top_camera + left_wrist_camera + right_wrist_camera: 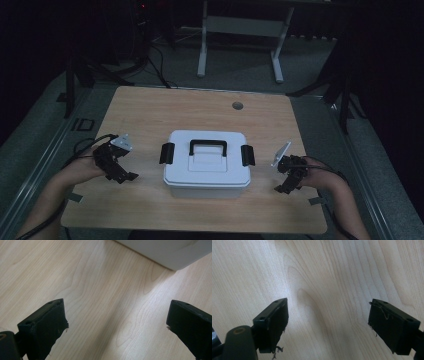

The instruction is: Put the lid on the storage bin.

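A white box [207, 162] with a black handle [208, 146] and a black latch on each short side sits near the middle of the wooden table [150, 107], a little toward the person's edge. The left gripper [121, 176] hovers over bare wood to the left of the box, apart from it, with a strip of open tabletop between them. Its jaws stand wide apart with nothing between them; in the left gripper view [117, 322] a corner of the box [170, 252] shows beyond them. The right gripper [282, 189] hangs to the right of the box, also clear of it, near the table's right edge. In the right gripper view [328, 320] its jaws are spread wide over plain wood. The far half of the table lies open up to a round cable hole [237, 105].
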### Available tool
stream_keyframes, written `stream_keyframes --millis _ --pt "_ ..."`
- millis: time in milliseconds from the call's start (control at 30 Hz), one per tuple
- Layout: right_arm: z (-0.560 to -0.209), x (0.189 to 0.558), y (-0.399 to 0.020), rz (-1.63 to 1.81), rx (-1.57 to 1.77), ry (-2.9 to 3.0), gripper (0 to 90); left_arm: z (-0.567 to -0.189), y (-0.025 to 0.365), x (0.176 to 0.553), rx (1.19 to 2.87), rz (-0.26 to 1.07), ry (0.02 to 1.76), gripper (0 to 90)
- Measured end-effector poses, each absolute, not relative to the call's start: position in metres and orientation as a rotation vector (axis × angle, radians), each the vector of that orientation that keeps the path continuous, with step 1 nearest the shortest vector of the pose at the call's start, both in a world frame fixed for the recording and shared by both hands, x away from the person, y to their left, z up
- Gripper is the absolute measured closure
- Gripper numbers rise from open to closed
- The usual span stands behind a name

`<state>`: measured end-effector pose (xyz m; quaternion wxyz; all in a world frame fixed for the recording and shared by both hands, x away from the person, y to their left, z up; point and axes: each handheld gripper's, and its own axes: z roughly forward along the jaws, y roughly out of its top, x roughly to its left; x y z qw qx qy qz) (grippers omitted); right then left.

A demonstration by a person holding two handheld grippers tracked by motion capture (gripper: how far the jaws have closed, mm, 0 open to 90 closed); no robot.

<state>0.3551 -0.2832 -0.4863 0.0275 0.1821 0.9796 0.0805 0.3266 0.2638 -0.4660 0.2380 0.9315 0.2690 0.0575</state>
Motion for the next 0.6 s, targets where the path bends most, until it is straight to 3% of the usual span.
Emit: stream_keyframes --millis 367,600 --pt "-0.492 0.354 -0.292 0.284 0.602 2.999 16.0 -0.487 0.277 0.319 2.507 0.140 0.824 2.0" --pt "-0.496 0.354 -0.297 0.312 0.628 2.982 16.0 -0.501 0.283 0.312 2.474 0.197 0.864 2.0"
